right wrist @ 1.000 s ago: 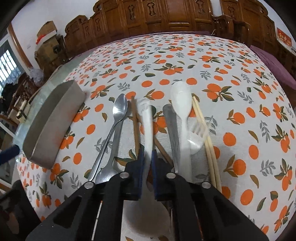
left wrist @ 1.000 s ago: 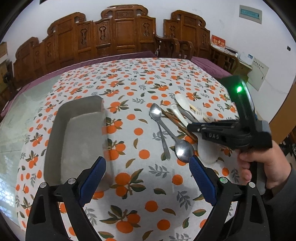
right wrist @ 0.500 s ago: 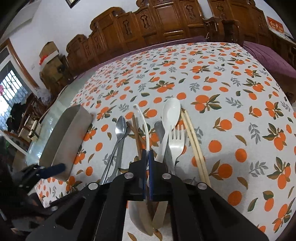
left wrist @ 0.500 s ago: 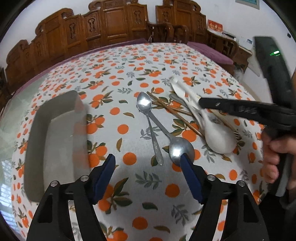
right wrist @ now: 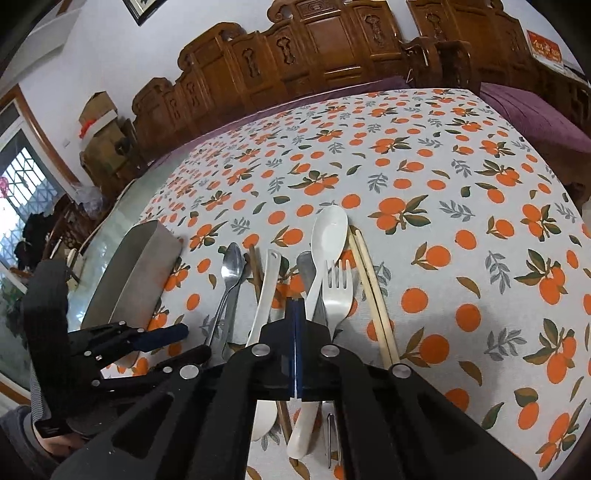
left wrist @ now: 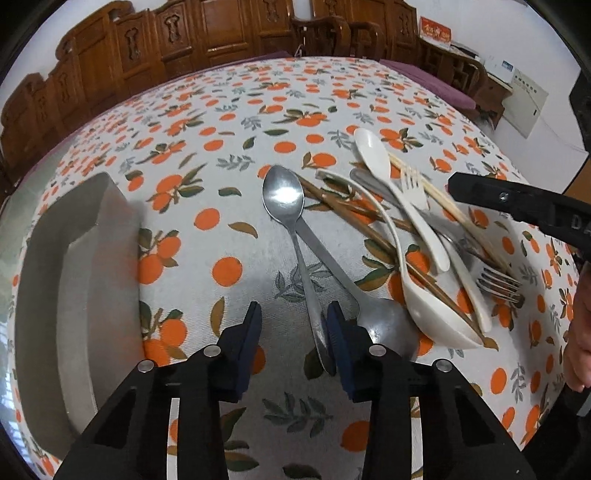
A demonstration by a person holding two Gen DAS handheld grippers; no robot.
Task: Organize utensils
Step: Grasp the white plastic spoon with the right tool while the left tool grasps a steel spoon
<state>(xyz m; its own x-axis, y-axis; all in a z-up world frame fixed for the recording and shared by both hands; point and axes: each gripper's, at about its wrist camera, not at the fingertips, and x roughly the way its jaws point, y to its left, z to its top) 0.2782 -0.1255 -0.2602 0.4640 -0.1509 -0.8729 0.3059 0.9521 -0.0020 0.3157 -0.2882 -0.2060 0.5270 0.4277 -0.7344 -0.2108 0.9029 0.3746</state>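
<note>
Carved dark-wood chairs (left wrist: 221, 33) are lining the far edge of the table along the top of both frames, and the orange-and-leaf printed tablecloth (left wrist: 236, 122) is covering nearly everything below them; a bare glassy strip is showing at its left border.

You are lowering your left gripper (left wrist: 293, 328) over the narrow handle end of the metal spoon with its bowl facing up (left wrist: 283, 194), at lower centre of the left wrist view. Its blue pads (left wrist: 338, 332) have just been closing, yet nothing is pinched: the handle tip is lying just left of the right-hand pad, with clear cloth across to the other pad. You are probably choosing this end because it is sticking out free of the pile, close to the grey rectangular metal tray (left wrist: 74, 266) at the left edge.

Your right gripper (right wrist: 295, 306) is hovering over the heap with its jaws pressed fully together on nothing. Under it, at centre right, the second metal spoon (left wrist: 384, 321), long-handled white plastic ladle spoon (left wrist: 436, 314), white plastic fork (right wrist: 338, 291), metal fork (left wrist: 498, 284) and pale bamboo chopsticks (right wrist: 373, 291) are crossing one another, so they are waiting unsorted.
</note>
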